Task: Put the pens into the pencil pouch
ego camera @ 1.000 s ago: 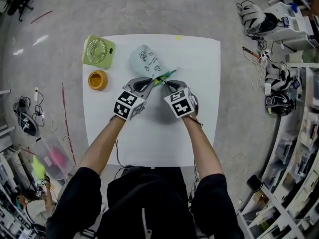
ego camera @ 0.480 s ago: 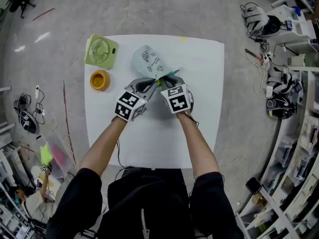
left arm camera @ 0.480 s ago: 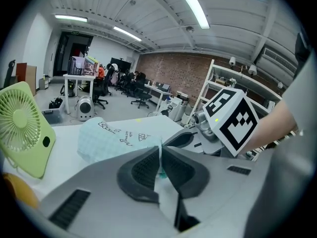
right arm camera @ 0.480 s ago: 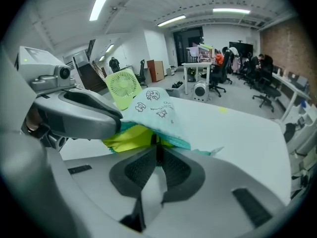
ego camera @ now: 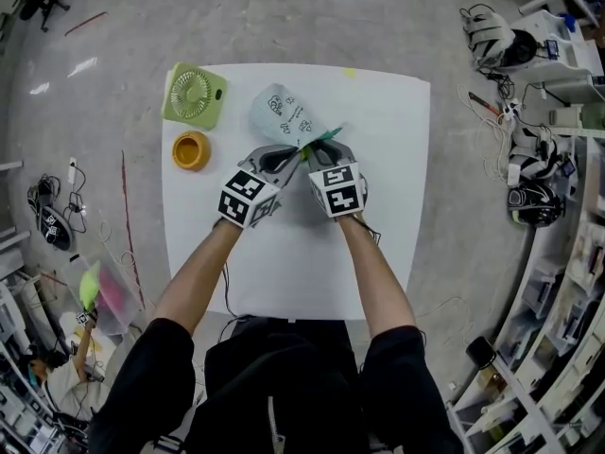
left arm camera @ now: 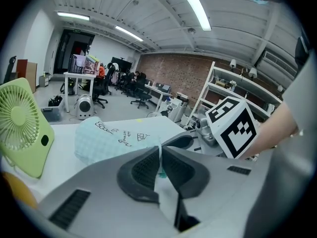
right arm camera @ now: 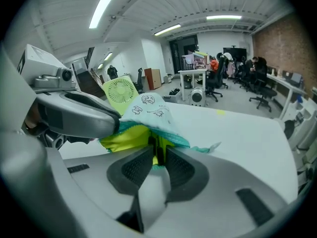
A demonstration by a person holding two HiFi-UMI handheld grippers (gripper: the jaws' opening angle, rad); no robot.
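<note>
Pencil pouch (ego camera: 284, 113) lies on the desk (ego camera: 378, 206), its mouth edge clamped by the left hand-held gripper (left arm camera: 159, 152) to keep it open. The right hand-held gripper (right arm camera: 157, 156) has just been opening its jaws, apparently to release the pens (right arm camera: 159, 140) between them into the mouth.

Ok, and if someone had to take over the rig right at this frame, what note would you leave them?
Left gripper: shut on the rim of the pencil pouch, which lies on the table with its mouth open.
Right gripper: at the pouch mouth. Its jaws have just been opening, with a pen between them, pointing into the pouch.
Done: that pen is partly in. How many pens are already inside cannot be seen.
Left: release the pen fully and probably nudge it further in.
</note>
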